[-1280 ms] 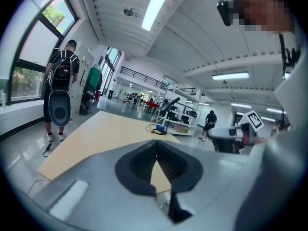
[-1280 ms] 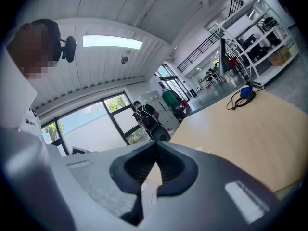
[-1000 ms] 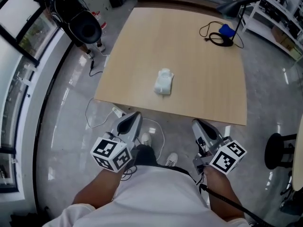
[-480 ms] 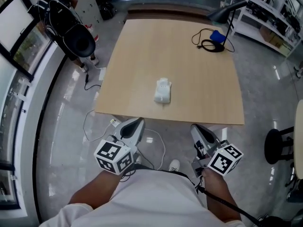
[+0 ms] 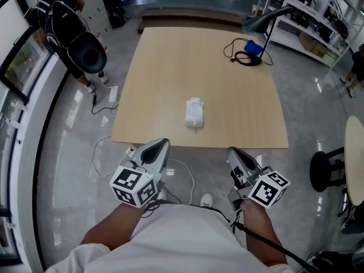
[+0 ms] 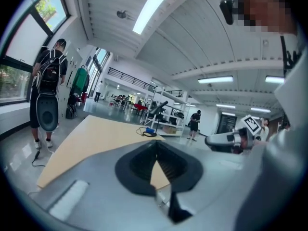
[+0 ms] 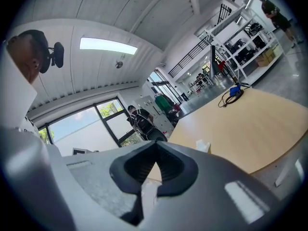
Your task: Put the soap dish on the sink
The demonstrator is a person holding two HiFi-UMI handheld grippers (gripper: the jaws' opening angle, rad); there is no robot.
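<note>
Head view: white object (image 5: 194,113) on wooden table (image 5: 170,67), contents indiscernible.

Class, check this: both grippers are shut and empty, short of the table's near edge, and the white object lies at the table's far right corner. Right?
One slip. The white object lies near the middle of the table, as the head view shows. The left gripper and right gripper are indeed shut, empty and short of its near edge.
</note>
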